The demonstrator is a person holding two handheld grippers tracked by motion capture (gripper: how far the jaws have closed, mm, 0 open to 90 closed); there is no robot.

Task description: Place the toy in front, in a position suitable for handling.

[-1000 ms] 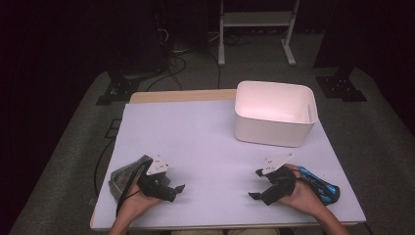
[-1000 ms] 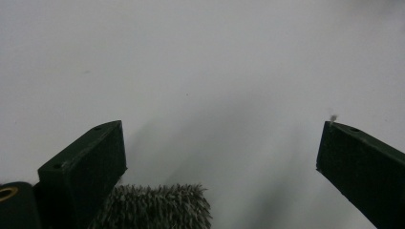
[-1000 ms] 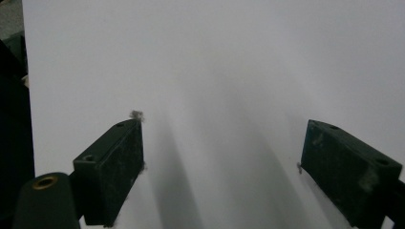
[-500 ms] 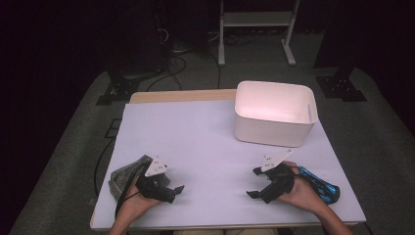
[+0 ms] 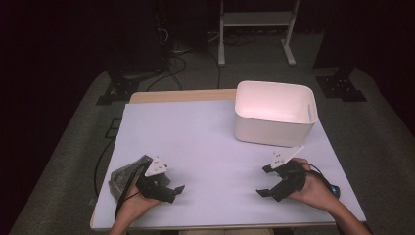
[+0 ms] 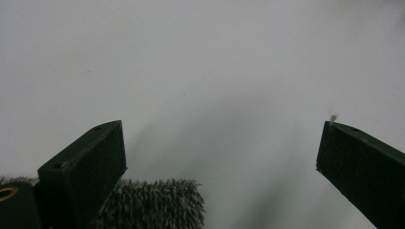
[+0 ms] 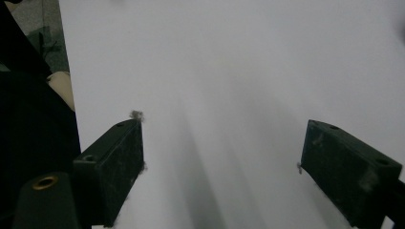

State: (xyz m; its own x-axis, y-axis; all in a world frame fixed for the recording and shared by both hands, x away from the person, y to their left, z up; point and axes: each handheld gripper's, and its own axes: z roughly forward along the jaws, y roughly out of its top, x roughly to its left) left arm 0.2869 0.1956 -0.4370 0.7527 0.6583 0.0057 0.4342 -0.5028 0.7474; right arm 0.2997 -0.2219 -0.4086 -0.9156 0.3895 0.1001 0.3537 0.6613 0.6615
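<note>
Table (image 5: 210, 147): cloth (image 5: 122, 177) beside left tongs (image 5: 171, 188)

White bin (image 5: 275, 113) sitting at the counter's (image 5: 205, 142) far right. Grey fuzzy cloth (image 5: 122, 177) lying near-left. Metal stand (image 5: 254, 22) standing on floor beyond.

My left hand (image 5: 131, 205) and the left gripper (image 5: 169, 188) cover part of the grey cloth (image 5: 122, 176), so I cannot tell its full shape, and in the left gripper view the cloth is cut off by the bottom edge. A blue thing (image 5: 334, 189) by my right wrist is mostly hidden and too small to name. The white bin (image 5: 274, 128) hides its own floor behind its near wall.
</note>
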